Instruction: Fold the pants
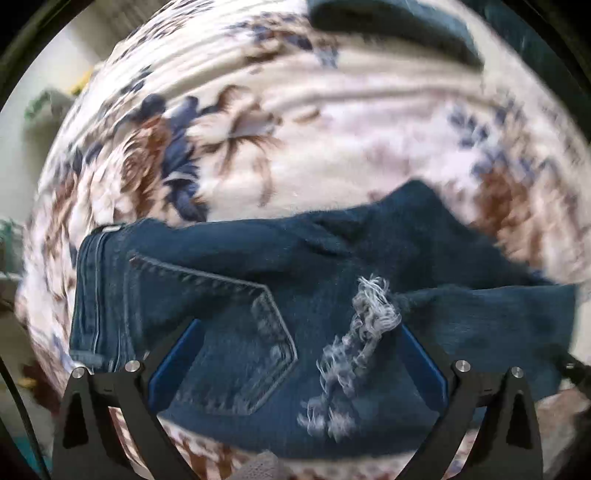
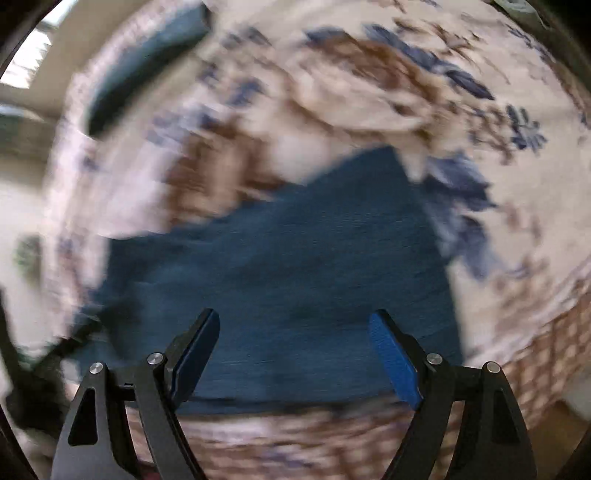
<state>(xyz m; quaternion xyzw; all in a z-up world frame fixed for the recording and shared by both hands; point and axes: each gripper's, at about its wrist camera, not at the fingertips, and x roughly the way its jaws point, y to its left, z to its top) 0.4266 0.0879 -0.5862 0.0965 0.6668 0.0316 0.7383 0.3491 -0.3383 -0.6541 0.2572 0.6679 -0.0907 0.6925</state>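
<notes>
Dark blue jeans [image 1: 280, 280] lie in a folded bundle on a floral bedspread [image 1: 332, 129], showing a back pocket [image 1: 229, 332] and a frayed rip [image 1: 358, 343]. My left gripper [image 1: 299, 332] points down over them, its blue pads wide apart and pressing on nothing, with the pocket and rip between the fingers. In the blurred right wrist view, a plain stretch of the jeans [image 2: 295, 258] fills the middle. Above it, my right gripper [image 2: 295, 321] stands open, with denim below its fingers but not pinched.
A second dark, folded item [image 1: 391, 26] lies at the far side of the bed and also shows in the right wrist view as the dark item [image 2: 147, 62]. The bedspread [image 2: 369, 92] drops off at the bed's edge [image 2: 546, 350] on the lower right.
</notes>
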